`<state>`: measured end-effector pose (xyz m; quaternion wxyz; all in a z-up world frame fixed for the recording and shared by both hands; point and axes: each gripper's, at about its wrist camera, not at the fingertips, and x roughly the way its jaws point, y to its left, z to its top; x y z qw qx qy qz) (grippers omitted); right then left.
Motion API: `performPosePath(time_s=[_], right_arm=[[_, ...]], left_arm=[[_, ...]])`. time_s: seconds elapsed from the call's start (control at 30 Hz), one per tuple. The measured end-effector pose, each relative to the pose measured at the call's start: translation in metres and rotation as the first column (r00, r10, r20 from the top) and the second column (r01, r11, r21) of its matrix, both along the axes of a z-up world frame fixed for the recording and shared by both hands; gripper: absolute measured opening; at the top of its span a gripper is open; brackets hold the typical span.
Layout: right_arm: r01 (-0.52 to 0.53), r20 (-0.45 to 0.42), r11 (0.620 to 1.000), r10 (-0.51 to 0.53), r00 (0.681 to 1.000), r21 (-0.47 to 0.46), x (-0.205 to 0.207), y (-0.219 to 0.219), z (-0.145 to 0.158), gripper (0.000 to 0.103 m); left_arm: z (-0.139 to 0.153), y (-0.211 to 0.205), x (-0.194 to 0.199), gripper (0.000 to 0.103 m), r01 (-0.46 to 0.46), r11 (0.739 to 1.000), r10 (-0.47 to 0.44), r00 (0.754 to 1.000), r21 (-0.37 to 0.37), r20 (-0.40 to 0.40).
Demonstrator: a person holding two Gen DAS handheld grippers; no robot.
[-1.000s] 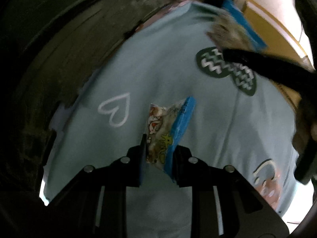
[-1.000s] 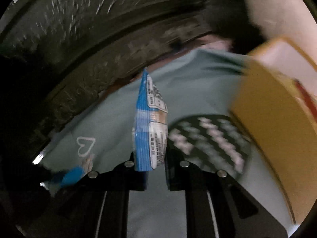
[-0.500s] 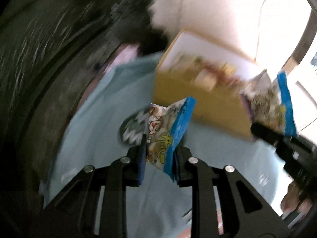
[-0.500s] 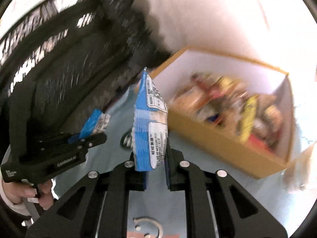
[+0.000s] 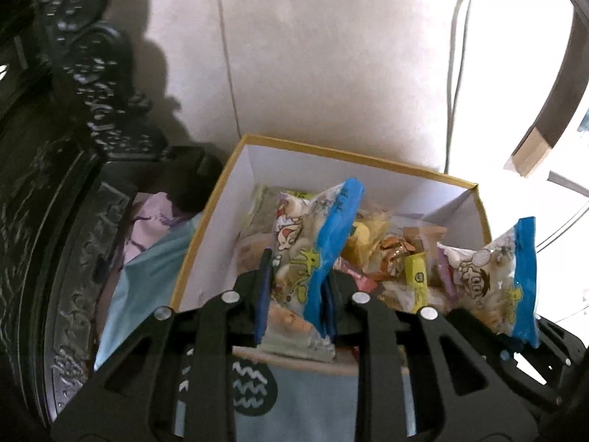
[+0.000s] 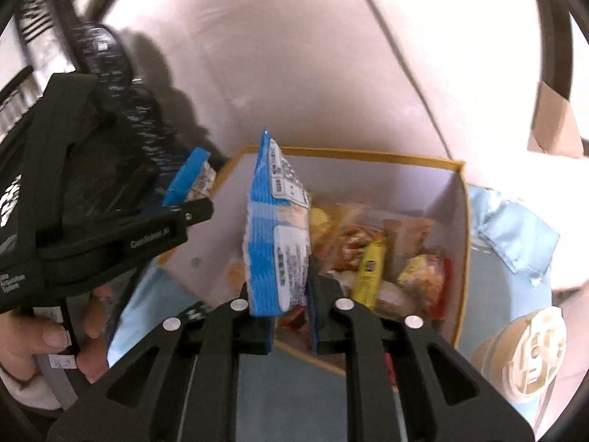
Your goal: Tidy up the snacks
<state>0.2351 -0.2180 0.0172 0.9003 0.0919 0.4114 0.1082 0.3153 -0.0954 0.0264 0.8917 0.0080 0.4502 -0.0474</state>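
My left gripper (image 5: 298, 280) hangs over the near wall of a yellow-rimmed box (image 5: 221, 258) with white walls, which holds several snacks. Between its pads stands a cartoon snack packet (image 5: 313, 243) with a blue edge; the jaws are opening. In the left wrist view the other packet (image 5: 504, 280) shows at the right, over the box's right corner. My right gripper (image 6: 283, 283) holds a blue and white snack packet (image 6: 276, 235) upright above the box (image 6: 368, 156); its jaws are opening too. A hand (image 6: 48, 331) carries the left gripper (image 6: 176, 221) on the left of the right wrist view.
The box sits on a light blue cloth (image 5: 147, 276) printed with a dark zigzag oval (image 5: 250, 386). Dark carved furniture (image 5: 73, 221) rises at the left. Pale floor tiles (image 5: 331, 73) and a cable (image 5: 454, 73) lie beyond the box. A cardboard piece (image 6: 552, 121) sits far right.
Both grippers swung from above the blue cloth to over the snack box, each with its packet still between the jaws. The box's inside came fully into view.
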Motion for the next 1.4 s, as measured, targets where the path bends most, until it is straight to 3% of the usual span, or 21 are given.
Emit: performPosePath(time_s=[0.03,0.07,0.1,0.17,0.37,0.97,1.4], right_arm=[[0.02,-0.009,1.0,-0.021,1.0,-0.005,0.0,-0.007,-0.002,0.026],[0.048,-0.014,0.999,-0.048,0.999,-0.012,0.003,-0.012,-0.004,0.033],[0.075,-0.011,0.997,-0.075,0.997,-0.016,0.003,-0.016,-0.003,0.047],[0.101,0.011,0.995,-0.101,0.995,-0.009,0.0,-0.022,-0.002,0.051],[0.084,0.027,0.995,-0.083,0.996,-0.051,-0.018,-0.024,0.0,0.051],[0.054,0.064,0.994,-0.048,0.997,-0.096,-0.083,-0.012,0.027,0.052],[0.017,0.089,0.992,-0.005,0.996,-0.126,-0.138,0.004,0.047,0.052]], left_arm=[[-0.001,-0.004,0.001,0.039,-0.003,1.0,0.004,1.0,0.011,-0.004],[-0.003,-0.005,0.005,0.074,-0.009,1.0,0.009,1.0,0.025,-0.005],[-0.004,-0.007,0.006,0.091,-0.023,0.999,0.023,1.0,0.045,0.003],[-0.002,-0.009,0.003,0.091,-0.03,0.997,0.027,0.999,0.071,0.045],[-0.005,-0.013,-0.01,0.092,-0.01,0.996,0.008,1.0,0.088,0.027],[0.031,-0.007,-0.085,0.101,-0.001,0.999,-0.001,0.998,0.037,0.058],[0.056,0.001,-0.155,0.101,0.007,1.0,-0.009,0.996,0.025,0.092]])
